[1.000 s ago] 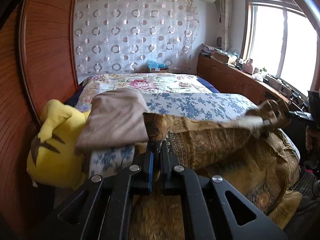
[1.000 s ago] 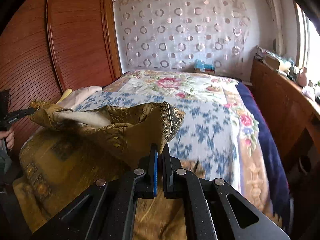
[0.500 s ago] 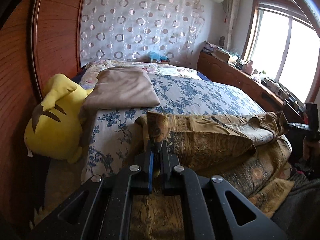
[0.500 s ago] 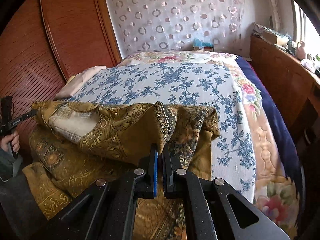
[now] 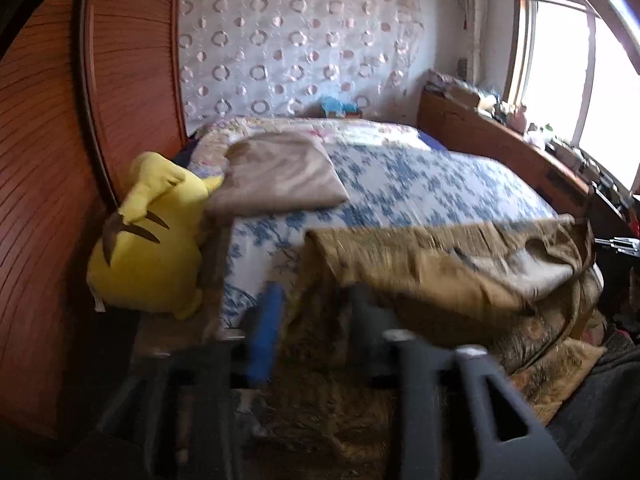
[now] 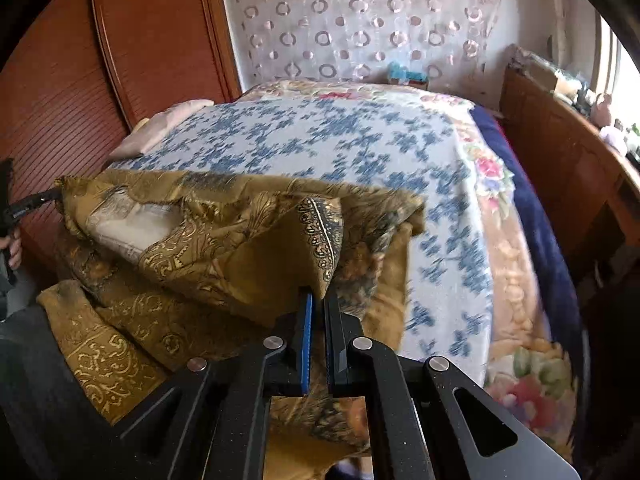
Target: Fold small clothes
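Two claws over the near edge of the bed [image 6: 452, 208], and they're doing different jobs! The right claw [image 6: 318, 312] is pinched tight on a corner of the gold patterned garment [image 6: 224, 248], the fabric rising in a peak straight out of its narrow jaws. The left claw [image 5: 316, 300] has just been opening: its jaws stand well apart, the blue pad [image 5: 266, 332] clear on one side, and the gold patterned garment [image 5: 440, 264] lies under and beyond them, not pinched. That view is blurred, so whether cloth brushes a finger I cannot tell.

The garment itself is bunched in a long heap along the near edge of the bed, folded over so a pale lining [image 6: 132, 224] shows towards its left end, with more gold fabric hanging down over the edge below. Behind it the blue-flowered bedspread [image 5: 420, 184] runs to the far edge. A folded beige cloth [image 5: 276, 176] lies near the bed's left edge, and a yellow plush toy [image 5: 148, 248] is wedged just beside it against the wooden wardrobe [image 5: 48, 200]. At the left edge of the right view, a hand [image 6: 12, 248] grips the other tool's handle
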### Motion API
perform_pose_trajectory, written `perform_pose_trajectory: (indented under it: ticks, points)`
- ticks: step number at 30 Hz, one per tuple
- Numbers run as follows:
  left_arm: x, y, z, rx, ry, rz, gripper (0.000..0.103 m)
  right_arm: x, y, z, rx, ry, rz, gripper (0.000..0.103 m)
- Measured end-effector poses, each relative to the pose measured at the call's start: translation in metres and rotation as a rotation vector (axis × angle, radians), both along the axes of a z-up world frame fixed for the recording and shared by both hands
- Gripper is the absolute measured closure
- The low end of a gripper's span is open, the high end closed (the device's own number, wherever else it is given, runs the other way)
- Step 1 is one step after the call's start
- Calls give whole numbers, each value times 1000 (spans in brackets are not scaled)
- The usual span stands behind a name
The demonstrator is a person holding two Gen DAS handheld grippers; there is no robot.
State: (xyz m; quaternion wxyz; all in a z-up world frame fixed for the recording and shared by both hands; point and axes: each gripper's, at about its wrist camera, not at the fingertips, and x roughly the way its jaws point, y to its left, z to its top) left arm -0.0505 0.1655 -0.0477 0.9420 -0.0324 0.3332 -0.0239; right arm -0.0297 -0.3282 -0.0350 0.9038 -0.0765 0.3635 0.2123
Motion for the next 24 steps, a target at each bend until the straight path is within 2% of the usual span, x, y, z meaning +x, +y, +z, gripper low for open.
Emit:
perform_pose_trajectory:
  ticks: [2,3,4,9,12,14,20,24]
  points:
    - [6,6,3,0,-5,9,45,3,-3,8,-15,-29,-19,78]
    - [12,10,5,4,-10,14,44,4,-5,12,-30,-46,-43,62]
    - [18,12,6,3,-12,16,44,7,-8,16,-34,-61,-55,58]
    - [53,17,6,-6,-2,10,44,29,-13,25,-39,-105,-92,52]
    - [72,13,-1,-1,10,-3,44,38,-4,17,-73,-141,-87,51]
    - [85,7,-7,10,30,-19,44,44,0,11,-56,-156,-81,51]
    - [110,-2,-27,36,97,-49,44,72,6,-28,-36,-106,-83,50]
    - [121,-2,-40,50,152,-56,44,83,4,-40,-51,-61,-102,41]
